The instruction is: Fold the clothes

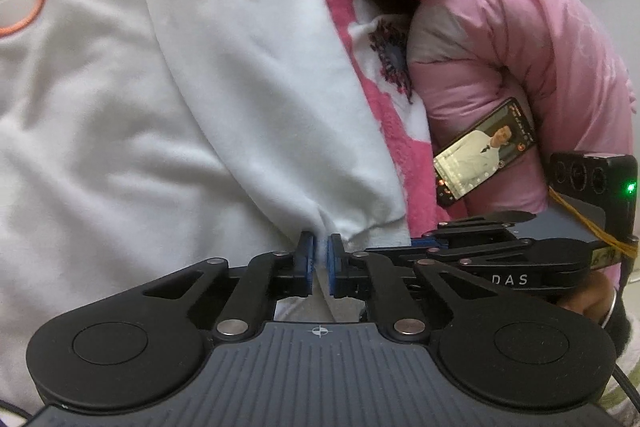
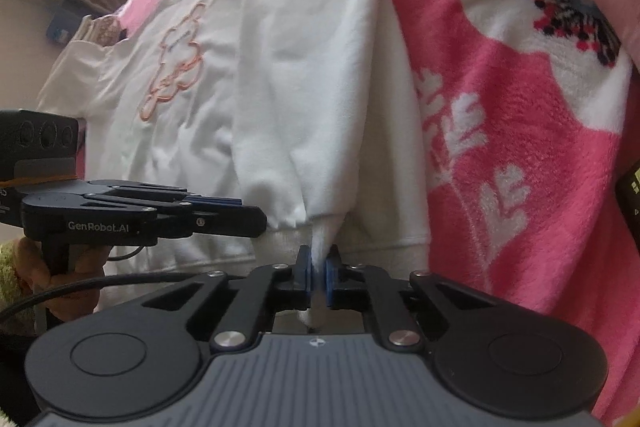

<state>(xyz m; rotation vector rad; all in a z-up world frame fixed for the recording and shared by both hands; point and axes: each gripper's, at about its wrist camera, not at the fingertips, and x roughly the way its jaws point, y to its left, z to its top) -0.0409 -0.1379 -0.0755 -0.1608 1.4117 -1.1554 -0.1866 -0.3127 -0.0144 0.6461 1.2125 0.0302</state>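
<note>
Here, both handheld grippers were clamped on the hem of a white sweatshirt (image 2: 304,75) that lay spread on a pink floral blanket (image 2: 520,131), its bottom edge toward the near edge of the bed. The left gripper (image 1: 319,259) had its blue pads nearly closed on a small pinch of white cloth at the hem, and the right gripper (image 2: 318,267) was likewise almost shut on a tuft of the same fabric, just beside the ribbed band.

The risk, judged from these grips, was slippage: each held only a narrow bunch of soft fleece, so a lift or a sideways pull could have dragged the cloth free or folded one layer alone, leaving the garment skewed. The two tools stood close together, so a crossing motion could have knocked one against the other. A lit phone (image 1: 486,151) rested against a pink padded jacket (image 1: 520,67) toward the blanket's far right edge, and a wide sweep of cloth could have toppled it.

Legible writing: "GenRobot.AI" on the left tool's side, seen from the right wrist, and "DAS" on the right tool, seen from the left wrist. An orange outline figure (image 2: 176,63) was stitched on the chest; no words on it could be read. The phone's text was too small to read.
</note>
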